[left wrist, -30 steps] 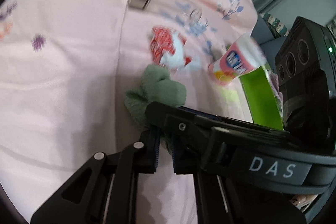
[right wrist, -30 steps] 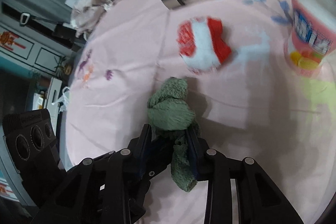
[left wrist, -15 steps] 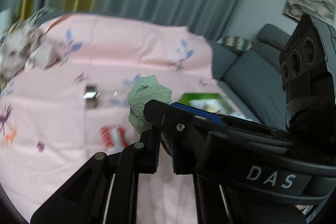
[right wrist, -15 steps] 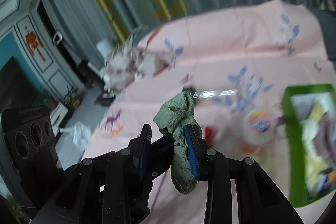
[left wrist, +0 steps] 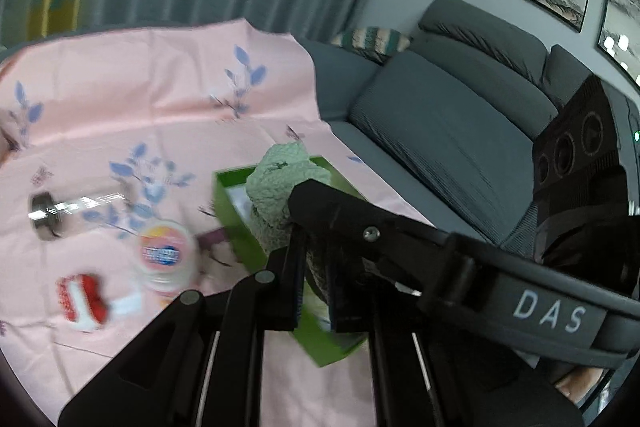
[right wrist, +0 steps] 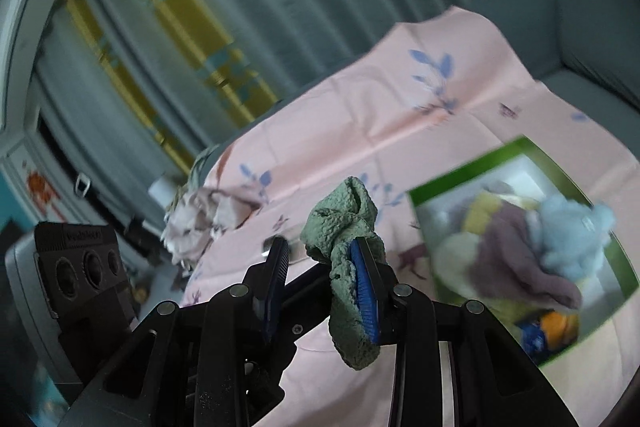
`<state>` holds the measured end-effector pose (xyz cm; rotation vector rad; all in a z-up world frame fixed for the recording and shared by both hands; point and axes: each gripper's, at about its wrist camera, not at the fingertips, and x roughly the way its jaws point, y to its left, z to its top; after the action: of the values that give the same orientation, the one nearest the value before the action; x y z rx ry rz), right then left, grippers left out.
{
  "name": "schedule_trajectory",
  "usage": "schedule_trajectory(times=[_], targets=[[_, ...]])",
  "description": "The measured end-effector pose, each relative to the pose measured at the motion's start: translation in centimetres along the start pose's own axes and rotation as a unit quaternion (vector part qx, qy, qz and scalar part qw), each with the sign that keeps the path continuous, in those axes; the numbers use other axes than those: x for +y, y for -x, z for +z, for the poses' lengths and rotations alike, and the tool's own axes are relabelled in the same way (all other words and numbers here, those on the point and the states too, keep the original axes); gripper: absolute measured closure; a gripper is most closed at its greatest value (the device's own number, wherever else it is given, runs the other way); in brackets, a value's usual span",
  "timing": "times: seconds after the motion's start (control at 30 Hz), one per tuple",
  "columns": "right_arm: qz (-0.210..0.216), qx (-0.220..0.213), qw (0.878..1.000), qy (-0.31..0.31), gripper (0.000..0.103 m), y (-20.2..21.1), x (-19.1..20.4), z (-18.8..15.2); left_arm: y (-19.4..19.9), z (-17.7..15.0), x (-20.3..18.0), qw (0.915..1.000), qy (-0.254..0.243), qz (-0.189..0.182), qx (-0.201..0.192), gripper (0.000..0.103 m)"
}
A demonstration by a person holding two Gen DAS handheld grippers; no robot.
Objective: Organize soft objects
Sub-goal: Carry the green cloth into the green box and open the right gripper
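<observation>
Left wrist view, left to right: a glass jar [left wrist: 60, 213], a red-and-white toy [left wrist: 82, 297] and a pink tub [left wrist: 165, 253] lie on the pink sheet [left wrist: 120, 99], beside a green box [left wrist: 236, 215]. The left gripper [left wrist: 314, 263], fingers narrow, clamps the green cloth [left wrist: 280, 187] in the air above this box. Right wrist view: the right gripper [right wrist: 322, 263] stands wide, the cloth hanging against its right finger [right wrist: 366, 291], with the box of soft things to the right.
</observation>
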<state>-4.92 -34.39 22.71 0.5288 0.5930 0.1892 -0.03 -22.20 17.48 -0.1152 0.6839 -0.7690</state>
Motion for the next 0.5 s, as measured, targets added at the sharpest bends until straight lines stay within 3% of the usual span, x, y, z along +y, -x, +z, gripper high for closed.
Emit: schedule_trajectory(times=[0.23, 0.5], targets=[[-0.035, -0.005, 0.997, -0.066, 0.067, 0.4, -4.9, 0.2, -4.2, -0.3, -2.0, 0.9992, -0.008, -0.019, 0.035, 0.098], [-0.084, 0.031, 0.987, -0.136, 0.067, -1.9, -9.3, -0.3, -9.2, -1.6, -1.9, 0.9944, 0.015, -0.022, 0.102, 0.098]])
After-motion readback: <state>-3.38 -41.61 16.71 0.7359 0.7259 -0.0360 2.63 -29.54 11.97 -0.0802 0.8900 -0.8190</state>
